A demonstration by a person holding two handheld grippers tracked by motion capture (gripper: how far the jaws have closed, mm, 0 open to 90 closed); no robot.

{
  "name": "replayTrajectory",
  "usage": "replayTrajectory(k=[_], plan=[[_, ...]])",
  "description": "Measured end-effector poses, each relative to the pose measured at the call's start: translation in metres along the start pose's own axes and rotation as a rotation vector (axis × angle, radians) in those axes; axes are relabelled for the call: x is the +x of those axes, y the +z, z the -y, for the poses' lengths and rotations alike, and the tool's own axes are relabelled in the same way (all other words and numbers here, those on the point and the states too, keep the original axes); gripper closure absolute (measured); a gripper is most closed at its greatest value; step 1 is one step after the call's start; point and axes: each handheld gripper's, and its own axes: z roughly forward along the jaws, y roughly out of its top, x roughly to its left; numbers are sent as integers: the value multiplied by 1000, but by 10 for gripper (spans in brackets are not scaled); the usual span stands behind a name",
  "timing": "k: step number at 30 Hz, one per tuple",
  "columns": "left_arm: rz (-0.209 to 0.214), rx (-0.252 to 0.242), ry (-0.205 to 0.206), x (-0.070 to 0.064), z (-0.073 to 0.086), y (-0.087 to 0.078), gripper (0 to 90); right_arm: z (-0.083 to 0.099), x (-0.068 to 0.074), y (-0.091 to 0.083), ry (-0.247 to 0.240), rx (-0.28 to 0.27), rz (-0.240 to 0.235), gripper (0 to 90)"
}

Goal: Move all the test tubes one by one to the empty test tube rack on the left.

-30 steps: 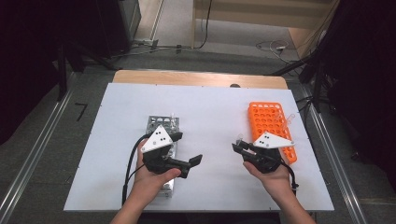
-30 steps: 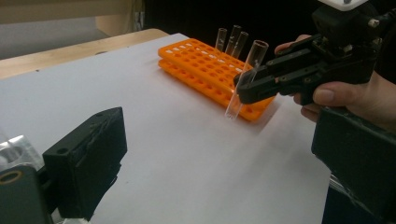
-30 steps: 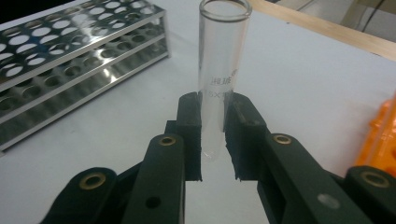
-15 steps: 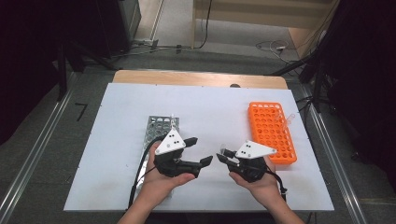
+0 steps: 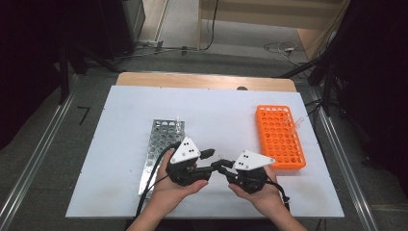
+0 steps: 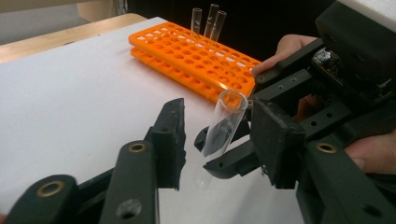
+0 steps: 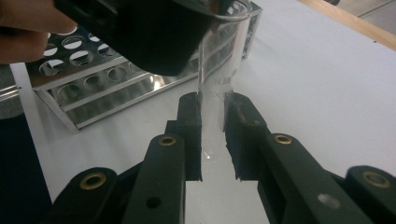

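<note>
Your tube [image 6: 223,129] is pinched low on its body between the jaws of the right gripper [image 7: 214,140], standing a little tilted with its open mouth up, above the near middle of the bench [image 5: 120,125], at about 6 o'clock from the bench's centre. The left gripper [image 6: 215,135] has its jaws spread wide on either side of the tube's upper half and does not touch the glass yet, so this looks like a handover between your two hands. The grip is on the rounded lower end, so if the left jaws bump the tube before they close, it could pivot or slide out of the right jaws and drop. If you close the left jaws off-centre, they may push the tube sideways against the right grip, and thin clear glass or plastic could crack or pop free. Letting go with the right before the left has truly closed would do the same. The two grippers sit very near each other, so their bodies may knock together as you part them. Faint printing shows on the tube wall in the right gripper view, but it is too blurred to read. Outward from there, the metal rack [image 5: 161,144] lies at about 9 o'clock of the grippers, with one tube at its far end; the orange rack [image 5: 279,139], at about 2 o'clock, carries a few tubes [image 6: 208,21] at its far end. No other writing is legible.
</note>
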Motion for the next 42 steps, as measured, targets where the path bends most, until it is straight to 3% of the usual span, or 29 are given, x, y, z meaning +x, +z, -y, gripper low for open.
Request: replayTrajectory(k=[12, 34, 37, 42], plan=[[21, 10, 10, -2, 1, 2, 719, -2, 4, 1, -9, -4, -11, 738], [5, 1, 34, 0, 1, 0, 761, -2, 4, 1, -1, -10, -23, 734], [-6, 3, 34, 1, 1, -1, 761, -1, 2, 0, 10, -15, -38, 691], [-13, -2, 37, 5, 0, -5, 761, -1, -1, -2, 38, -30, -47, 516]])
